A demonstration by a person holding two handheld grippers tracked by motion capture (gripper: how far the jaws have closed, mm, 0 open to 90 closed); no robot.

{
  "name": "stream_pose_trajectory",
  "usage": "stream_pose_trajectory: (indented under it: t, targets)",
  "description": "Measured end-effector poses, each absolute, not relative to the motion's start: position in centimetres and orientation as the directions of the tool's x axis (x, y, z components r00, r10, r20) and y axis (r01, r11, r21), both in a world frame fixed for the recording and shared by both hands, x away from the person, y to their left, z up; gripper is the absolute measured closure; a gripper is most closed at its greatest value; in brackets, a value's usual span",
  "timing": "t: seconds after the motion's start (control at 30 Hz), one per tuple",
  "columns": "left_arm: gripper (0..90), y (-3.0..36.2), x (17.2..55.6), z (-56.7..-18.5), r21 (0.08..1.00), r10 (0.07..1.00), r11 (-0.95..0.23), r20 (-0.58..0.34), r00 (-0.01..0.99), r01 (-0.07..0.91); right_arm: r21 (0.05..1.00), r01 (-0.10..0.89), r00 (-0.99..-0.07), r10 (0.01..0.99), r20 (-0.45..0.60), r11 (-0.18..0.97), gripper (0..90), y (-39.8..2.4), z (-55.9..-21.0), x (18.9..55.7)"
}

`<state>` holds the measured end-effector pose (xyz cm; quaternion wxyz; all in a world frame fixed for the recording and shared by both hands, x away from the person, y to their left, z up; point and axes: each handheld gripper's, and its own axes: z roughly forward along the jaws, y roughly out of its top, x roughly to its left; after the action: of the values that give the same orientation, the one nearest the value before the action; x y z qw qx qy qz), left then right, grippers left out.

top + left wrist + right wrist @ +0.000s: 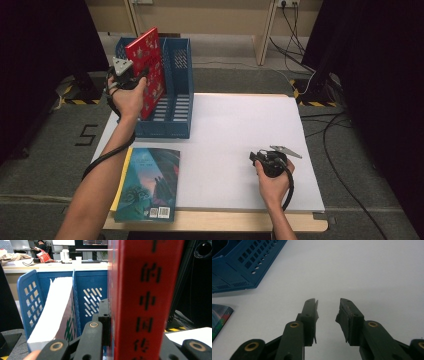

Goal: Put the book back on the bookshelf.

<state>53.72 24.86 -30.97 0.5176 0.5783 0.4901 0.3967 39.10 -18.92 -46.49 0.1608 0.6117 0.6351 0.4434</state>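
Left tongs [136, 80] pinching upright red book [150, 70] over blue rack [177, 107], right tongs [328, 312] spread, empty

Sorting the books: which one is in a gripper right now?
The red book, clamped upright by the left gripper at the blue file rack. The teal book lies flat on the table, untouched.

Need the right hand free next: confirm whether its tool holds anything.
No: the right tool rests with jaws apart over the bare white table, nothing between them.
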Motion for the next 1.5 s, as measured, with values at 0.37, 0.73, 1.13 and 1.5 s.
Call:
stream_pose_trajectory:
  t: [0.37, 0.73, 1.13, 1.5]
  targets:
    - [79.5, 24.5, 54.8, -31.3, 0.986, 0.978, 0.017, -0.051, 0.202, 0.164, 0.762, 0.631, -0.201, 0.919, 0.34, -0.144, 66.9, -19.0, -46.5, 39.1]
    - [79.5, 24.3, 55.7, -31.9, 0.988, 0.979, 0.024, -0.055, 0.199, 0.155, 0.763, 0.631, -0.204, 0.918, 0.339, -0.142, 66.9, -19.0, -46.5, 39.1]
    - [79.5, 23.9, 56.7, -32.9, 0.987, 0.98, 0.014, -0.046, 0.193, 0.163, 0.762, 0.632, -0.204, 0.918, 0.34, -0.142, 66.8, -19.0, -46.6, 39.2]
    - [79.5, 23.6, 57.3, -33.6, 0.985, 0.981, 0.02, -0.052, 0.186, 0.169, 0.758, 0.637, -0.207, 0.917, 0.342, -0.139, 66.9, -18.9, -46.6, 39.2]
